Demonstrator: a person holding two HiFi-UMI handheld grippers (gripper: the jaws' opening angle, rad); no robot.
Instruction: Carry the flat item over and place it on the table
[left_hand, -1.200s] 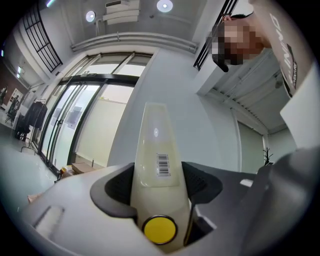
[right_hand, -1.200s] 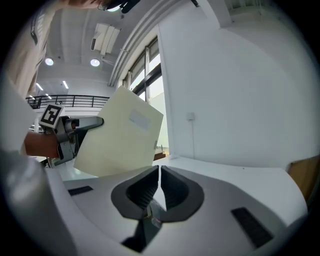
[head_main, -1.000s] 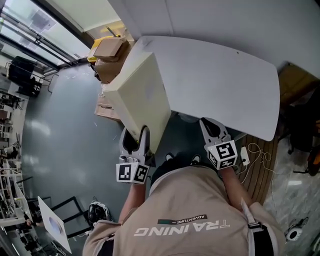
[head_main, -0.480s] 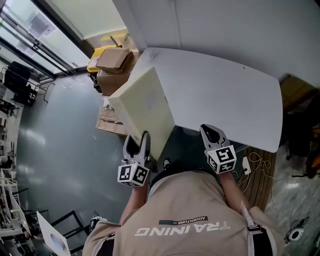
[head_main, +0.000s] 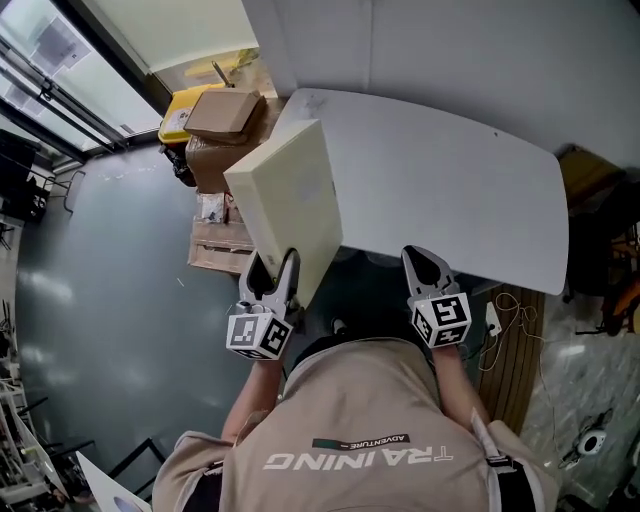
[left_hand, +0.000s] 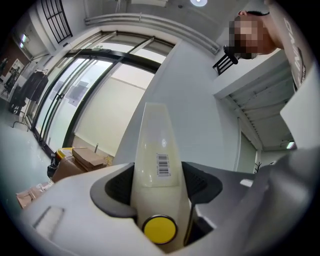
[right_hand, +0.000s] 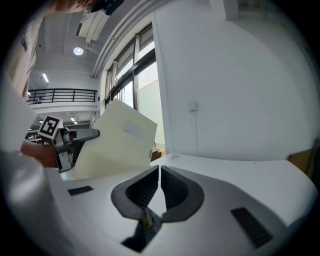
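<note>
- Head view: the left gripper (head_main: 272, 272) clamps the near end of the flat item (head_main: 290, 210), a cream, box-like slab with square corners and smooth faces. It is carried on edge and tilted, its far part above the left side of the white table (head_main: 460, 190) and not yet laid down. The right gripper (head_main: 425, 268) is just beside the table's near edge, well apart from the slab. Brown cardboard boxes (head_main: 220, 115) are stacked on the floor past the table's left end.
- Left gripper view: the jaws stand apart with the slab's narrow edge between them, pads pressing both broad faces. The edge looks glossy and carries a small barcode label (left_hand: 163, 165).
- Right gripper view: the fingers are closed on each other with nothing between them. The slab shows to the left, held up over the matte tabletop.
- Handling, as a judgement: one gripper holds it by one end without visible sag, so it is probably light and stiff. The glossy skin could slip or swing around the pinch. A grip well in from the edge seems safest, with the free gripper steadying the opposite side while it is lowered flat.
</note>
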